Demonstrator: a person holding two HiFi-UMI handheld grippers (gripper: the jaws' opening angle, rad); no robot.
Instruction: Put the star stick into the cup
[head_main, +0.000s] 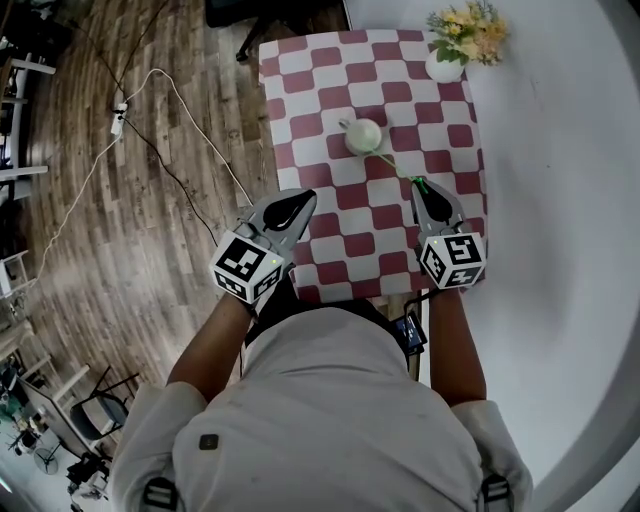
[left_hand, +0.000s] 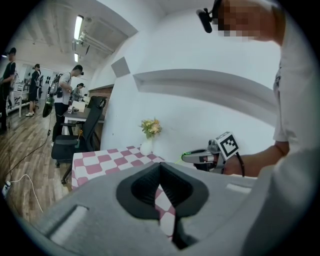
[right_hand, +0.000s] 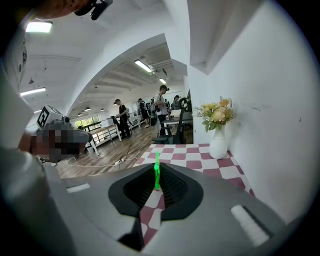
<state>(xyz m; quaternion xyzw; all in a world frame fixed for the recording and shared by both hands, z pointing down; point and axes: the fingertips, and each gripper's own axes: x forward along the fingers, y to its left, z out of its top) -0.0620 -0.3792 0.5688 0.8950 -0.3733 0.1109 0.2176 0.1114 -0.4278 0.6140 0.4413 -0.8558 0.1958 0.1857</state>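
A white cup (head_main: 363, 136) stands on the red-and-white checked table (head_main: 330, 70), toward its far half. A thin green star stick (head_main: 398, 168) slants from the cup's rim back to my right gripper (head_main: 420, 188), which is shut on its near end. Whether the far end lies inside the cup I cannot tell. In the right gripper view the stick (right_hand: 156, 172) stands up between the jaws of the right gripper (right_hand: 156, 186); the cup is hidden there. My left gripper (head_main: 297, 205) hovers at the table's left edge, shut on nothing, its jaws (left_hand: 161, 175) pressed together.
A white vase of yellow flowers (head_main: 447, 62) stands at the table's far right corner, against the white wall (head_main: 560, 200). A white cable and power strip (head_main: 118, 118) lie on the wooden floor to the left. A black chair (left_hand: 75, 137) sits beyond the table.
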